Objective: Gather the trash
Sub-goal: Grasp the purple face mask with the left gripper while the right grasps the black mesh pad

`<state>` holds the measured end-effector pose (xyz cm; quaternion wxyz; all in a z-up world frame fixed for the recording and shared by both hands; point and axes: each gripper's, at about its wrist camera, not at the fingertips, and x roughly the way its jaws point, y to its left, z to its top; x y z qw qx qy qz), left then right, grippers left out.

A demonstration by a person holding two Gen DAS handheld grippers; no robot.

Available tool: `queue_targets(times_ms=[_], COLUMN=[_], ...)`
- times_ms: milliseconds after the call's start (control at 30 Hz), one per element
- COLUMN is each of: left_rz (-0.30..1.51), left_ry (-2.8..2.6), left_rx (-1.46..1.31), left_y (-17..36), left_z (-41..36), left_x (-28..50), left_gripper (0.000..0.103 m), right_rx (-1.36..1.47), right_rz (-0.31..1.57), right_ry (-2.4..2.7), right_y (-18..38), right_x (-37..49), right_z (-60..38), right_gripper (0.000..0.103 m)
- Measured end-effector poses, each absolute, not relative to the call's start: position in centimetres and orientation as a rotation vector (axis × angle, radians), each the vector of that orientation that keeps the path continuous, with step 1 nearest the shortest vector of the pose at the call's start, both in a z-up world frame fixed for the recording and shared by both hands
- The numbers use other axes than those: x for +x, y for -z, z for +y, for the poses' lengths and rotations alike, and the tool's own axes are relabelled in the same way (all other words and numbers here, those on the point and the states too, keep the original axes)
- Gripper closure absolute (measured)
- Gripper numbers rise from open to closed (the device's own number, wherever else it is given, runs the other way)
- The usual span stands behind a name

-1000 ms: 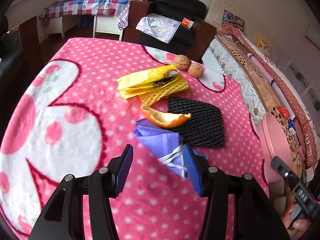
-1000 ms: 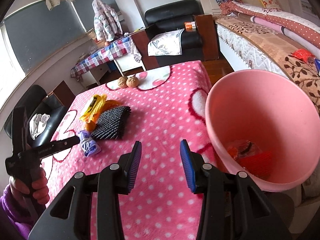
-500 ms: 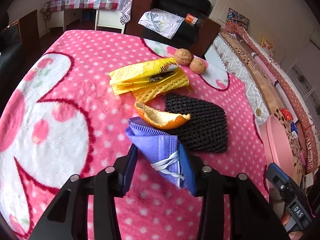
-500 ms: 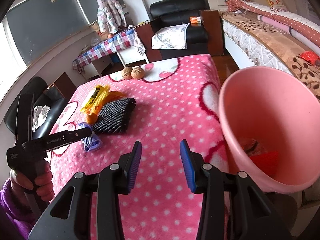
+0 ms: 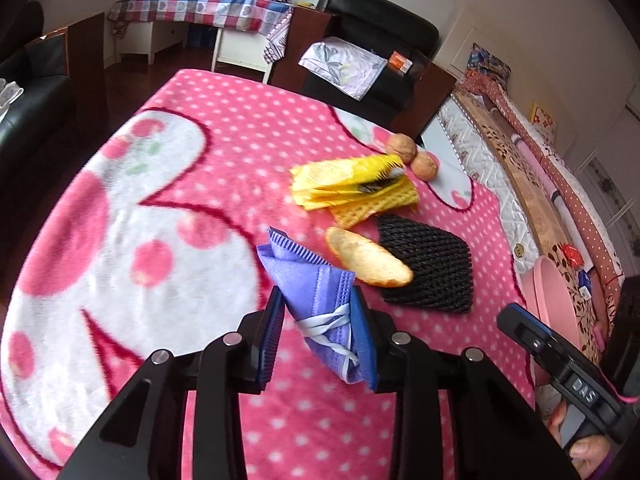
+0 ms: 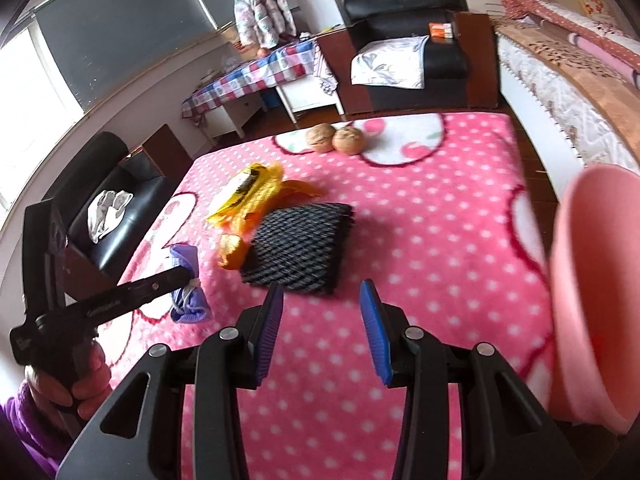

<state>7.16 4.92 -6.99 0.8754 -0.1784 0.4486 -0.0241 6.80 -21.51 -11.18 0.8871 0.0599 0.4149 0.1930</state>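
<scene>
Left wrist view, left gripper (image 5: 318,334) closing on purple mask (image 5: 316,292), right gripper (image 6: 322,330) apart, empty.

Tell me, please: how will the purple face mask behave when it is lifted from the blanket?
The purple face mask looks like thin pleated cloth, so probably floppy and light. Its free end may droop. The loose white ear loops might snag.

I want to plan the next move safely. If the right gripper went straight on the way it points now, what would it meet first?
Probably the black foam net: it lies just beyond the open right gripper, slightly left of its midline. Nothing sits between the pads, only pink dotted blanket below. Depth is uncertain; pointing downward, it may touch the blanket first.
</scene>
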Motion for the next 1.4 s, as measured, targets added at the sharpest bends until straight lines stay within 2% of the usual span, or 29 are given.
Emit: queue_targets(times_ms=[367,667,700,767,867,1400], left_rz=[0.918,0.909,0.905,0.9,0.899,0.889], left_ry=[0.059,0.057,0.057,0.056,0.056,0.101], left_rx=[-0.397,-0.408,-0.411,-0.409,-0.405,-0.352], left_y=[6.8,6.5,6.5,6.3,6.2,4.9], left_z=[6.2,6.6,6.7,6.7,6.5,4.0], left_x=[6.6,6.3,6.3,6.2,6.2,6.3], left_gripper=[0.071,0.071,0.071,0.071,0.071,0.071], right_rx=[0.11,0.05,0.047,0.039,0.059,0.115], right_rz=[0.939,0.925,0.924,0.92,0.907,0.728], right_ry=[-0.334,-0.348,-0.351,-0.346,-0.358,-0.292], right_y=[13.6,13.9,13.9,13.7,13.3,9.0], right_x=[10.2,9.8,9.7,9.5,9.0,4.2], right_z=[-19.5,-17.9,-17.9,-17.9,-18.6,-24.8], right_gripper=[0.062,0.063,0.066,0.08,0.09,0.092])
